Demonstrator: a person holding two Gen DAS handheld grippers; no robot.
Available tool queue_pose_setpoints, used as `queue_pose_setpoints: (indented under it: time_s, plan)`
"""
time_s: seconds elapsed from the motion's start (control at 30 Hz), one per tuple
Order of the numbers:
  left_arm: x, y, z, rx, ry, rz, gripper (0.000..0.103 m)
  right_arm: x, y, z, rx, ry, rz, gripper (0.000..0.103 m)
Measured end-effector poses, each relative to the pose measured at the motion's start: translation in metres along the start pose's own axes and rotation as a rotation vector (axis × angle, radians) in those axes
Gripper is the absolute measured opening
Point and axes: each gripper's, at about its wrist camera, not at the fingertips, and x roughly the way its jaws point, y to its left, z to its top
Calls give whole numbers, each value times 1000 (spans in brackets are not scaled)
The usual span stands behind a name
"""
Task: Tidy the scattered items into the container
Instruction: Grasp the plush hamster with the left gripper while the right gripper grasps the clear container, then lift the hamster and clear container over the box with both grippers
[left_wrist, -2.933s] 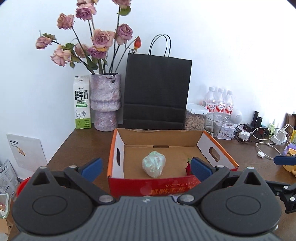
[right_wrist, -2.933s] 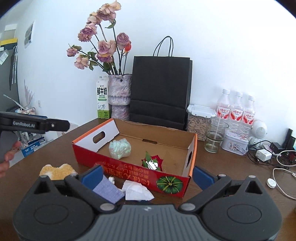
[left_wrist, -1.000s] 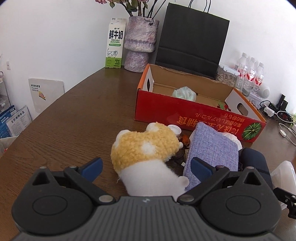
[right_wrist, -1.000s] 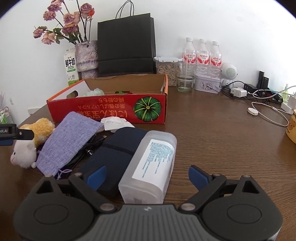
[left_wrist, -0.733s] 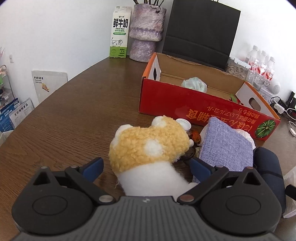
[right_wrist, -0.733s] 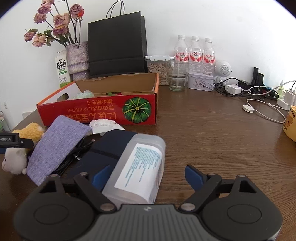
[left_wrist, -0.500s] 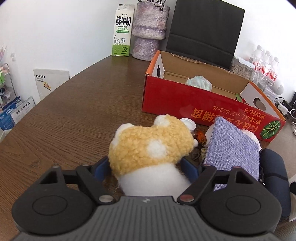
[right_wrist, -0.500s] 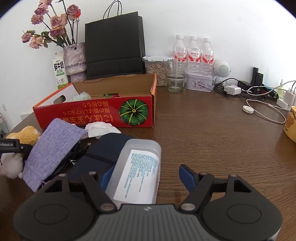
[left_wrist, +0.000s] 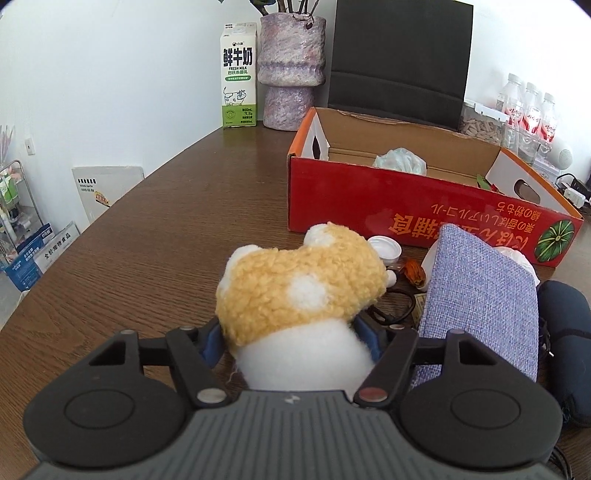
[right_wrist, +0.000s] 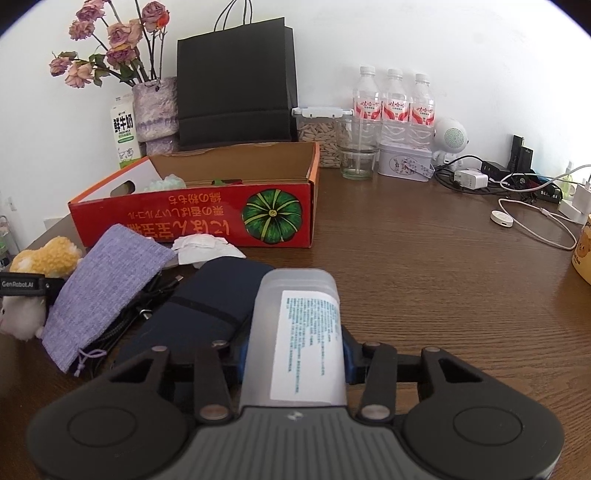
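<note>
Ahead of my tools the red box (right_wrist: 192, 218) has an open top, with only a crumpled bag (left_wrist: 400, 160) in its left part. The purple pouch (left_wrist: 484, 295) and navy case (right_wrist: 207, 302) crowd the table (right_wrist: 424, 277) before it; bare wood lies right.

A dark brown wood-grain table (right_wrist: 424, 266) is set right up against a plain white wall (right_wrist: 406, 44), all pretty evenly lit by soft daylight. Along the wall, from 10 to 2 o'clock, a milk carton (left_wrist: 239, 75), a purple stone vase (left_wrist: 291, 66) of dried roses (right_wrist: 110, 40), a black paper bag (right_wrist: 236, 77), three water bottles (right_wrist: 393, 99) and tangled chargers (right_wrist: 517, 177) are lined up. At 9 o'clock, a wire rack (left_wrist: 14, 206) is seen off the table.
</note>
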Motion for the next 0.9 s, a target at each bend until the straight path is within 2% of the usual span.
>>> queue_pose_setpoints:
  time_s: [0.23,0.5,0.9]
  plan:
    - [-5,5,-1,-11,-16,-13,64,-3,-2,-1,2,-14,13,43]
    - [-21,13,4,-31,-60,-45,63,-11,-2,0,-7,-44,16,42]
    - [-69,-2,48,-19,-265,-152,63,-25,6,36,-41,-172,60,42]
